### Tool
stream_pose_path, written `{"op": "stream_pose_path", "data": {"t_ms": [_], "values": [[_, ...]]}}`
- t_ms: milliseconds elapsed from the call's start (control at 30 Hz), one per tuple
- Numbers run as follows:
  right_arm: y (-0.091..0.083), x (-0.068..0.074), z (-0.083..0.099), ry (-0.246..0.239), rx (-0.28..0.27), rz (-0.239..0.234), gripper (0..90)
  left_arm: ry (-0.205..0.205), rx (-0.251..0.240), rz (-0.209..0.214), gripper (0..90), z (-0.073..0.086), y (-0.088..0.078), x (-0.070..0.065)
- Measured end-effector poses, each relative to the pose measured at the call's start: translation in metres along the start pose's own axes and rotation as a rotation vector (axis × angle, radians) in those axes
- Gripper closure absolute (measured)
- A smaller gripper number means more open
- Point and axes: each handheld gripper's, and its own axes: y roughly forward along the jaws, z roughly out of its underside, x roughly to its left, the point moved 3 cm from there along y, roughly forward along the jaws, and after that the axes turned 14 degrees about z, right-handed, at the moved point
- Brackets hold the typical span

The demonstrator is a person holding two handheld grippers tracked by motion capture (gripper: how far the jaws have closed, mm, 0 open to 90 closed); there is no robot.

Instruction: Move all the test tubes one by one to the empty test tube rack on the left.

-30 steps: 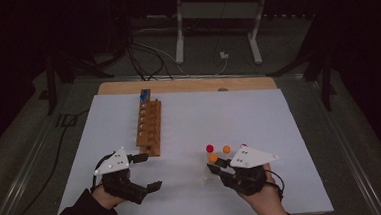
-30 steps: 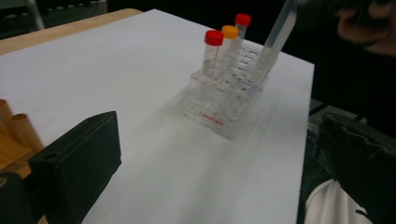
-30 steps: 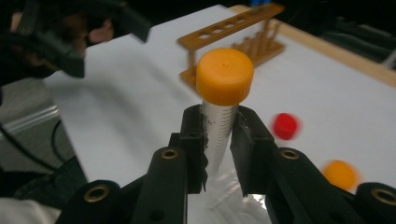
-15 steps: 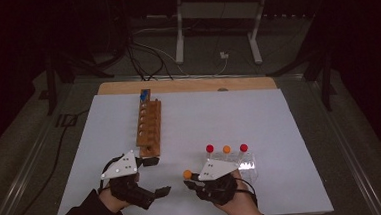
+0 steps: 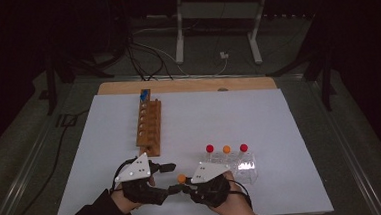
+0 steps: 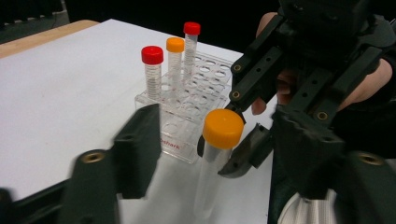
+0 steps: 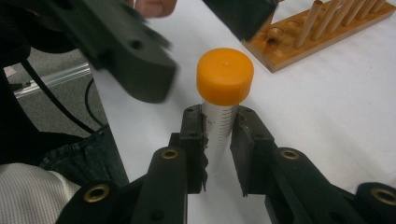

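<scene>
An orange-capped clear tube (image 7: pixel 225 77) stands upright with my right gripper (image 7: pixel 219 121) shut on its body just under the cap. In the high view the tube's cap (image 5: pixel 182 178) sits between the two hands near the table's front edge. My left gripper (image 6: pixel 217 140) faces it from the left. Its jaws have just been closing with the tube's cap (image 6: pixel 223 128) between them, and a gap still shows on each side. The right gripper (image 5: pixel 187 186) and left gripper (image 5: pixel 172 178) nearly meet.
A clear plastic rack (image 5: pixel 245 170) stands just right of the hands and holds a red-capped tube (image 5: pixel 209 148), an orange-capped tube (image 5: pixel 226 149) and another red-capped tube (image 5: pixel 243 147). A wooden peg rack (image 5: pixel 149 124) lies farther back on the left, with a blue piece (image 5: pixel 144 95) at its far end.
My right gripper has carried the orange-capped tube left and down, away from the clear rack. The left gripper has shifted right, and its jaws have narrowed around the cap.
</scene>
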Motion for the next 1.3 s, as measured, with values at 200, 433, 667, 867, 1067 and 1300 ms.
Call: {"op": "stream_pose_path", "data": {"t_ms": [200,433,667,867,1067,1300], "values": [[0.0,0.001,0.0,-0.004,-0.002,-0.003,75.2,0.022,0.032,-0.004,54.6,0.001,0.006,0.001],[0.0,0.0,0.0,0.002,0.003,-0.002,75.2,0.052,0.038,0.003,70.4,0.001,0.007,-0.001],[0.0,-0.001,0.0,0.009,-0.002,-0.011,74.7,0.056,0.043,0.0,71.9,-0.001,0.007,-0.001],[-0.006,-0.008,-0.002,0.044,-0.048,0.017,54.0,0.064,0.025,-0.018,72.1,-0.009,-0.003,0.003],[-0.014,-0.013,-0.006,0.076,-0.092,0.04,36.1,0.055,0.023,-0.073,72.1,-0.015,-0.017,0.015],[-0.016,-0.016,-0.006,0.119,-0.114,0.04,15.8,0.039,0.013,-0.145,72.1,-0.024,-0.037,0.034]]}}
